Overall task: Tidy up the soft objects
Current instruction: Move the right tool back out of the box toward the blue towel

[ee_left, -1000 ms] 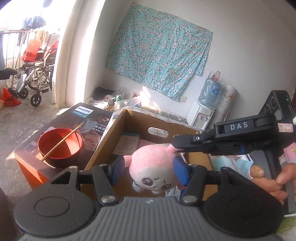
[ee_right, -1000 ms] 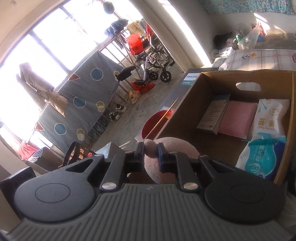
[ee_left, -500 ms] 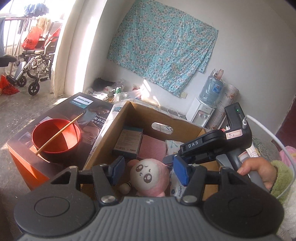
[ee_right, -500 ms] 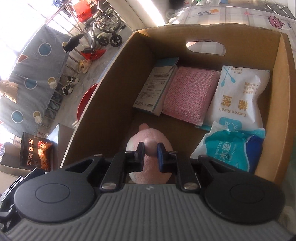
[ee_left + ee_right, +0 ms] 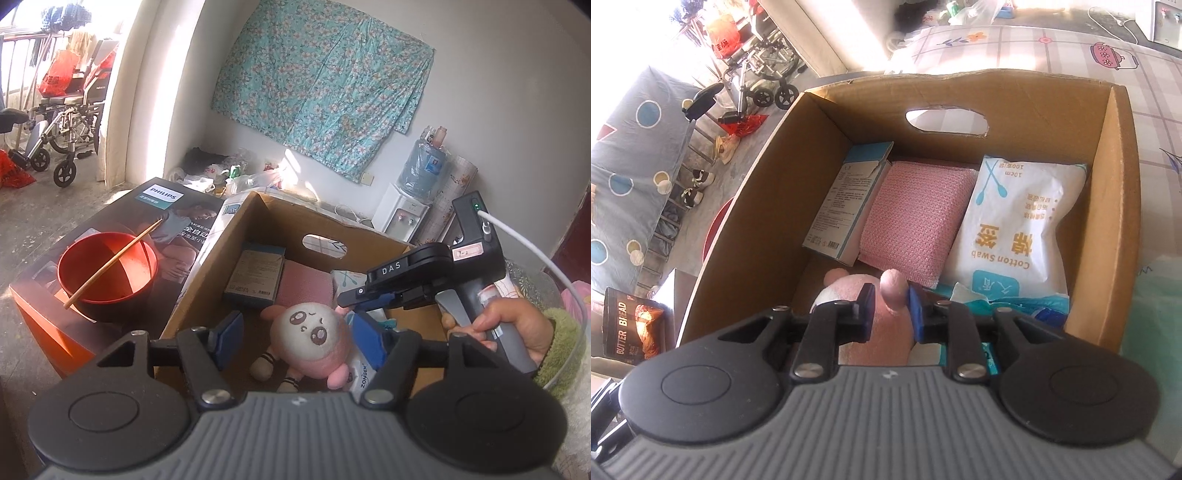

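- The pink plush toy [image 5: 314, 341] is seen lying in the near end of the cardboard box [image 5: 207, 280], face up, between the blue pads of the left gripper [image 5: 301, 341]; the pads stand wide and clear of it, having just been opened further.
- In the right wrist view, only the toy's pink back and one ear [image 5: 894, 291] are shown; its face is hidden there.
- The right gripper [image 5: 888, 310] is set narrowly about that ear. Its jaws have just been opening; the ear lies between them, near the right pad, and whether it is touched cannot be told.
- In the left wrist view, the right gripper's tips are partly masked by the toy's head, and the hand [image 5: 513, 325] on its handle is cut short by a green sleeve.
- Beyond the fingers, the right wrist view shows a blue-and-white carton [image 5: 849, 206], a pink mesh sponge [image 5: 916, 218] and a cotton swab pack [image 5: 1019, 229] side by side; a teal wipes pack [image 5: 1027, 306] is largely covered by the right finger.
- Left of the left fingers, a red bowl [image 5: 107, 273] with a chopstick [image 5: 110, 264] across it is shown on a printed appliance box [image 5: 166, 206].
- The room is shown with a floral cloth [image 5: 321, 81] on the wall, a water dispenser [image 5: 406, 210] and a wheelchair [image 5: 62, 122].
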`<act>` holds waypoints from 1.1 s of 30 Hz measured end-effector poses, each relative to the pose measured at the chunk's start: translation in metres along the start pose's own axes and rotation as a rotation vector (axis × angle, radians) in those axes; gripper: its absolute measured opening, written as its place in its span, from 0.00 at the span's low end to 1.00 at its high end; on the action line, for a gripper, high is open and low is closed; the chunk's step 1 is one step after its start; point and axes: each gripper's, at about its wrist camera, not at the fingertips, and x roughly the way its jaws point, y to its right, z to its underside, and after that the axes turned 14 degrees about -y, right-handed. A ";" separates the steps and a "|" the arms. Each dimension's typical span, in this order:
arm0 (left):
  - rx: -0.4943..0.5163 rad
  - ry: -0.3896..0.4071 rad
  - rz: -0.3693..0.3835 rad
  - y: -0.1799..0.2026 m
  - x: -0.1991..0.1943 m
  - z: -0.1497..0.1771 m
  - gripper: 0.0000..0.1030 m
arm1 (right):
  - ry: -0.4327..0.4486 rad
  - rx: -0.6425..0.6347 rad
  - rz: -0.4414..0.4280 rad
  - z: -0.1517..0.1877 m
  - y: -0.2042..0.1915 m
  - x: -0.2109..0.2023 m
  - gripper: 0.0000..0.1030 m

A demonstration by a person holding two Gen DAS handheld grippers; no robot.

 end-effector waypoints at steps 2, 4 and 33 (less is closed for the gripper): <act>0.017 -0.001 0.001 0.005 0.001 -0.001 0.68 | 0.047 -0.004 -0.020 0.010 0.002 -0.019 0.32; 0.038 -0.009 0.005 0.011 0.004 -0.001 0.71 | 0.104 -0.003 -0.053 0.025 0.005 -0.037 0.35; 0.380 -0.336 0.206 0.270 0.160 -0.046 0.75 | 0.470 0.218 0.621 0.119 0.350 -0.199 0.47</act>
